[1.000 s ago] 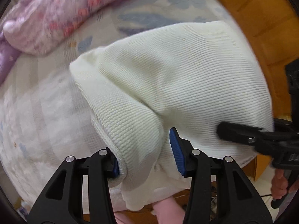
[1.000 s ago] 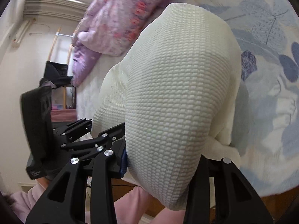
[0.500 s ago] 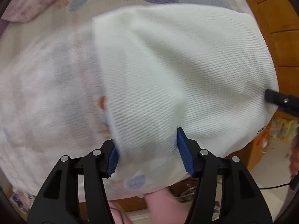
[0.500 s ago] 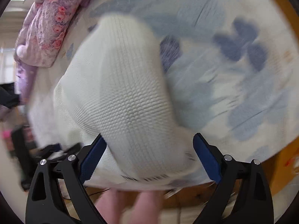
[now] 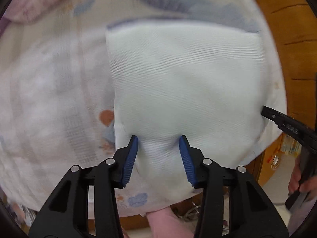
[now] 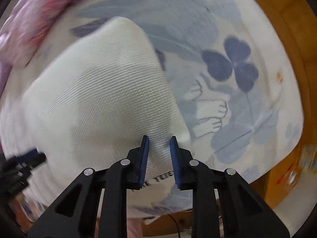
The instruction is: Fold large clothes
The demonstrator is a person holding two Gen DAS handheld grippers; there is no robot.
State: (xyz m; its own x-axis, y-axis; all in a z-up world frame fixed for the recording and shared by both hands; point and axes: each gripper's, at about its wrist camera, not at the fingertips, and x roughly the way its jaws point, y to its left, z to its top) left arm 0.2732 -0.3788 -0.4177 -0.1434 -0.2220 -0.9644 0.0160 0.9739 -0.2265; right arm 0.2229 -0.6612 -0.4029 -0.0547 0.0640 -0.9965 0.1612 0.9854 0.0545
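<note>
On bed: both claws closing, white garment between pads.

We see the bed, its floral sheet bearing a folded white garment near the wooden edge.

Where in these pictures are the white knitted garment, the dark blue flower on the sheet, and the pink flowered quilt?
white knitted garment (image 5: 188, 83): left wrist view, middle of its flat folded face.
dark blue flower (image 6: 231, 63): right wrist view, where its petals meet.
pink flowered quilt (image 6: 35, 19): right wrist view, its blurred upper fold.
</note>
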